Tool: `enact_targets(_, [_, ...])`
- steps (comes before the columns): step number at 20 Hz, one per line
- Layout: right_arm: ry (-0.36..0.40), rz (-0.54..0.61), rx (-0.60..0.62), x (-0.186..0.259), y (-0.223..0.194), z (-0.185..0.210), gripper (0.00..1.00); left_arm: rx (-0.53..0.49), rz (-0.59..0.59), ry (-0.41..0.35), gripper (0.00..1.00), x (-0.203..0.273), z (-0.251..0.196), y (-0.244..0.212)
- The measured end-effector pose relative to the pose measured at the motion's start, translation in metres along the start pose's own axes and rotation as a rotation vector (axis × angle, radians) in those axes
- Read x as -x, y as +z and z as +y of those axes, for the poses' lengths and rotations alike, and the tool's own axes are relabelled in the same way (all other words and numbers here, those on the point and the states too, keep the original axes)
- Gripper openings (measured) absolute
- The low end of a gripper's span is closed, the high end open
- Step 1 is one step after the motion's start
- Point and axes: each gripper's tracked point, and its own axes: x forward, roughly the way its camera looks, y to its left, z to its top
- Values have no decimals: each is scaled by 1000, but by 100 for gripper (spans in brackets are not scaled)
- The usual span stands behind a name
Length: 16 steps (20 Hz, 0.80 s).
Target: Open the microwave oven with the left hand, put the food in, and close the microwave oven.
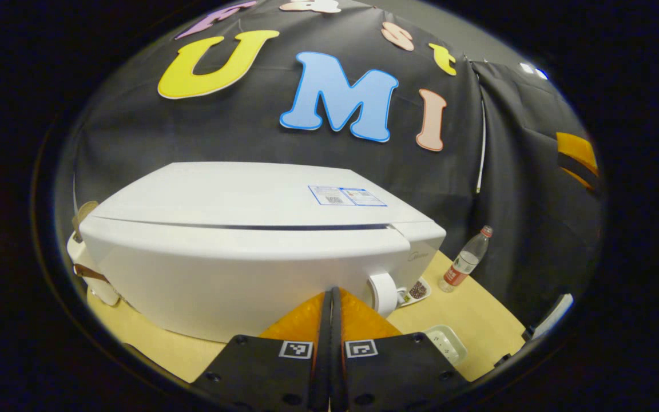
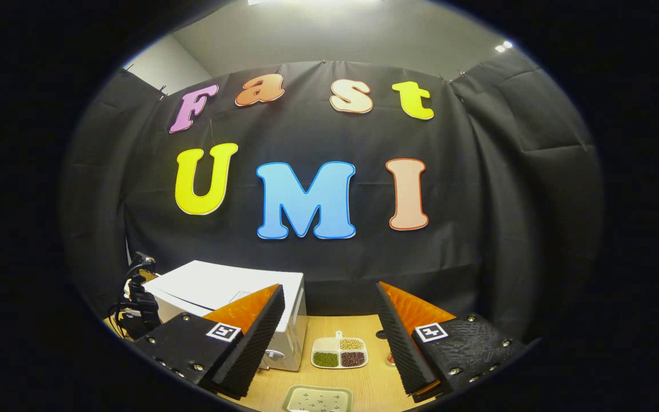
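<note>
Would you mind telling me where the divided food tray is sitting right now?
In the right gripper view, the divided food tray sits on the wooden table, just right of the white microwave, framed between the open right claw.

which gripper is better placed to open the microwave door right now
Left. The left gripper is shut and sits right up against the closed microwave, near its knob. The right gripper is open and farther back, with the food tray between its fingers in view.
</note>
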Motion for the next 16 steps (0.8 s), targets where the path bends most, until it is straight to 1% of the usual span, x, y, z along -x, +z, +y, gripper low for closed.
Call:
enact_targets(6, [15,-1,1,10,2,9,95,-21,-9,-9,6,0,0,0])
enact_targets(10, [36,-3,4,20,3,20,95,-65,-13,-7,7,-4,-1,0])
enact_targets(11, [38,-4,8,23,4,21,95,-60,-17,4,5,-8,1,3])
enact_targets(12, [44,-2,11,25,4,24,95,-32,-6,-4,7,-13,-2,2])
enact_targets(13, [46,0,15,27,4,25,95,-17,0,-13,7,-10,-9,2])
enact_targets(15, [43,-6,19,32,5,25,95,-134,-16,23,7,-4,-3,9])
enact_targets(16, [44,-3,16,34,4,27,95,-168,-36,25,7,5,-6,20])
